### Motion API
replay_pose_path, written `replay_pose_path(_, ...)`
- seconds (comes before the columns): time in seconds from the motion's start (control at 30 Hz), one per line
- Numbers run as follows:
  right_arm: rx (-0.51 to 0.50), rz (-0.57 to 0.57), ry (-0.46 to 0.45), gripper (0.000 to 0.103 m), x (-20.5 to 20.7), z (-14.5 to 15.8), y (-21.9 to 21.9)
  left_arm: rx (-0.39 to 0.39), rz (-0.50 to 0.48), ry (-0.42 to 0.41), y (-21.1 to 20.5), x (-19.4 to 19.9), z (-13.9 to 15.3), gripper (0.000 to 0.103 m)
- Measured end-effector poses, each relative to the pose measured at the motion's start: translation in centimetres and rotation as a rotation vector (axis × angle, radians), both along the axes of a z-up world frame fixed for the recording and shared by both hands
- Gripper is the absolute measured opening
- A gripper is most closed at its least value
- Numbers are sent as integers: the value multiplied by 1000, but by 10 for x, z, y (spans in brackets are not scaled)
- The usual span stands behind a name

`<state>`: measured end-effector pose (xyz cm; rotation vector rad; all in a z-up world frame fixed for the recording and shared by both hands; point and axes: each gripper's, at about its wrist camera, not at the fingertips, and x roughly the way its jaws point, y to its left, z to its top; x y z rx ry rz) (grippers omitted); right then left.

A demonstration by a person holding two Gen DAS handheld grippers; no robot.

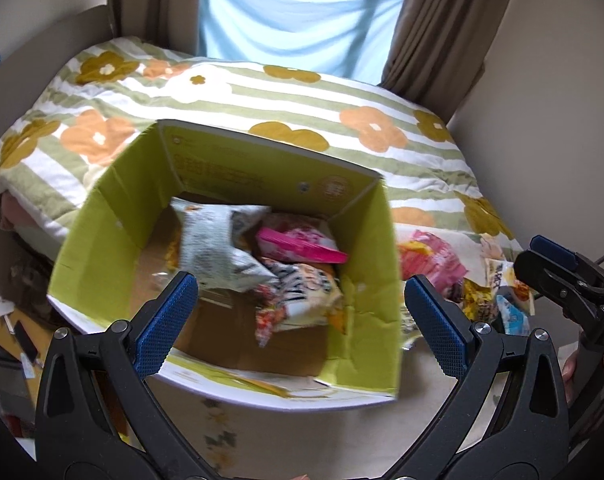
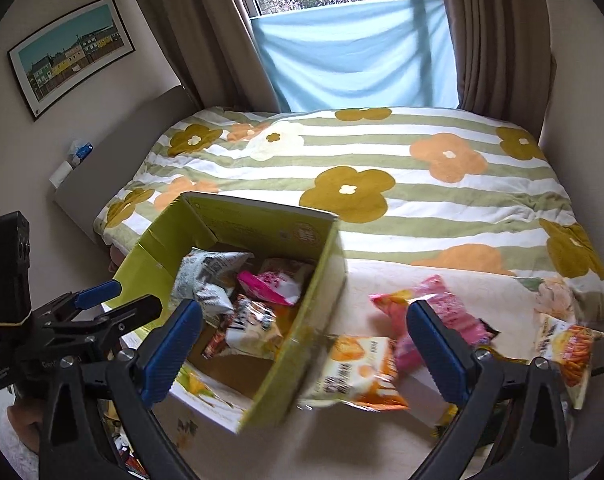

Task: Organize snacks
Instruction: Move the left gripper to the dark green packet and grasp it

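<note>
A yellow-green cardboard box stands open on the bed and holds several snack bags, among them a grey-white bag and a pink pack. My left gripper is open and empty above the box's near side; it also shows in the right wrist view. My right gripper is open and empty over the box's right wall; it shows at the right edge of the left wrist view. Loose bags lie right of the box: an orange-white bag, a pink bag.
The bed has a striped floral duvet and a beige cloth under the snacks. Another orange snack bag lies at the far right. Brown curtains and a blue sheet hang at the window. Clutter lies on the floor at left.
</note>
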<state>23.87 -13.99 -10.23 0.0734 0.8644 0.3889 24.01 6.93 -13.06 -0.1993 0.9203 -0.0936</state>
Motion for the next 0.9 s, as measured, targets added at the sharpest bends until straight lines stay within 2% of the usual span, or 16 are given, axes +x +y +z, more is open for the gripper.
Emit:
replay_pose_path(0.3, -72, 57, -38, 102, -29, 11, -115, 50, -55, -31, -100, -23, 6, 103)
replay_pose_path(0.5, -137, 111, -42, 102, -42, 0, -175, 57, -113, -33, -165, -29, -5, 103)
replay_pose_path(0.63, -148, 169, -48, 102, -50, -16, -200, 63, -190, -13, -210, -36, -23, 103)
replay_pose_path(0.9, -164, 243, 5, 102, -54, -54, -226, 190, -438, 3, -283, -47, -70, 103)
